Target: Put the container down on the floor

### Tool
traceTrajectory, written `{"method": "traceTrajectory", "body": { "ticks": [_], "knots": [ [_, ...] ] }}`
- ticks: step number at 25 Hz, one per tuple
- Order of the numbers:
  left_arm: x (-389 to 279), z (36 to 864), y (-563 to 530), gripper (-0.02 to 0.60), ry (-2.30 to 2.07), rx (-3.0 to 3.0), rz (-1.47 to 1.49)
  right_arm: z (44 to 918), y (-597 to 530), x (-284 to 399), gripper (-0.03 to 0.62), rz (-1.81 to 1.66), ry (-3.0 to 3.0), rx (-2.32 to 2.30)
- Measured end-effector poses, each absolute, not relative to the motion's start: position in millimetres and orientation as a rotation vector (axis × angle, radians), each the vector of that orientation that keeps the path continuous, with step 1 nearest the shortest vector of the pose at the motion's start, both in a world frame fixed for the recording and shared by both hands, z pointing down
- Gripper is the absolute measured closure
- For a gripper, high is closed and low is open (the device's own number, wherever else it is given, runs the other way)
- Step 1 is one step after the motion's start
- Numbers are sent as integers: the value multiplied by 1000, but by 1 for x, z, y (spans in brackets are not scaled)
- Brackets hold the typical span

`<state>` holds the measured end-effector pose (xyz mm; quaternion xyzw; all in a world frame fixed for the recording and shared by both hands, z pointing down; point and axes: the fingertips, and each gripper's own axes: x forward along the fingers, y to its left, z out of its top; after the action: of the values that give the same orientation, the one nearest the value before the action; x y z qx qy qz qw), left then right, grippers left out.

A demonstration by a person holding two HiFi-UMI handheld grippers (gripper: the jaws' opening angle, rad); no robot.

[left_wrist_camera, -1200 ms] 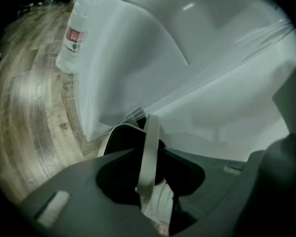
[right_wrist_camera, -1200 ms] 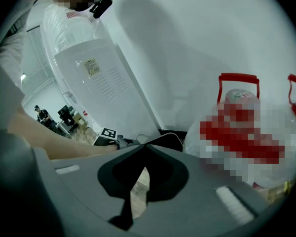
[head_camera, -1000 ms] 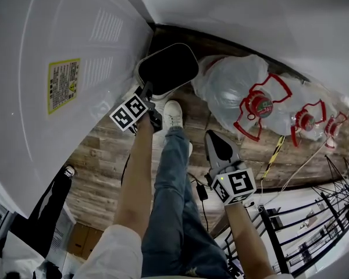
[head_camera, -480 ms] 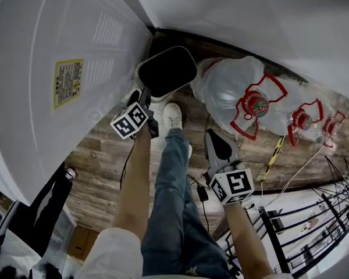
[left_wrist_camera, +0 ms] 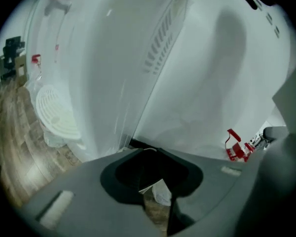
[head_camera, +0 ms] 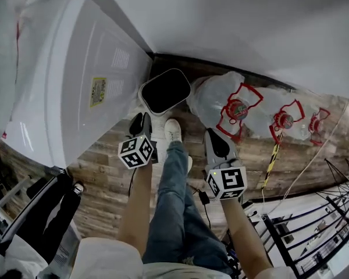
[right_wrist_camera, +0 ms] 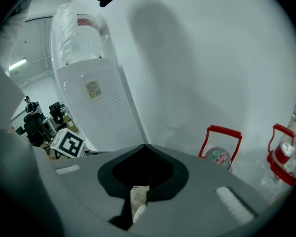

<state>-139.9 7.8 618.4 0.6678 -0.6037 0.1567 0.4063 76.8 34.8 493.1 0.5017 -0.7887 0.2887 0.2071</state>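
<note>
Looking down from the head view, the container, a white bin with a black inside, stands upright on the wood floor, at the far end by the wall. It sits just right of the white water dispenser and left of the bagged water bottles with their red handles.

My left gripper hangs near the bin's near rim, apart from it. My right gripper hangs right of my white shoe, well clear of the bin.

Only the head view shows the bin whole. In the left gripper view the jaws cover that spot. That view shows the left jaws a narrow way apart at the tips, with nothing between them, and floor and a bit of white shoe through the gap lower down. It also picks up a round white ribbed thing wrapped in plastic on the floor, far left.

In the right gripper view the jaws are pressed together to a sharp point, empty. That view alone shows the upturned bottle on top of the dispenser, its yellow label, and my left gripper's marker cube.
</note>
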Motion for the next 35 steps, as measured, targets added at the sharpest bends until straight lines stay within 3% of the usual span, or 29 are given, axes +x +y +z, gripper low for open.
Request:
{"method": "traceTrajectory", "body": {
  "ticks": [5, 21, 35],
  "knots": [
    [-115, 542, -2, 580, -1470, 1903, 456, 455, 17, 78, 571, 712, -2221, 1432],
    [-66, 291, -12, 580, -1494, 2362, 396, 292, 4, 110, 571, 507, -2317, 1583],
    [-78, 127, -1, 580, -1622, 2471, 145, 149, 29, 112, 571, 284, -2437, 1676]
  ]
}}
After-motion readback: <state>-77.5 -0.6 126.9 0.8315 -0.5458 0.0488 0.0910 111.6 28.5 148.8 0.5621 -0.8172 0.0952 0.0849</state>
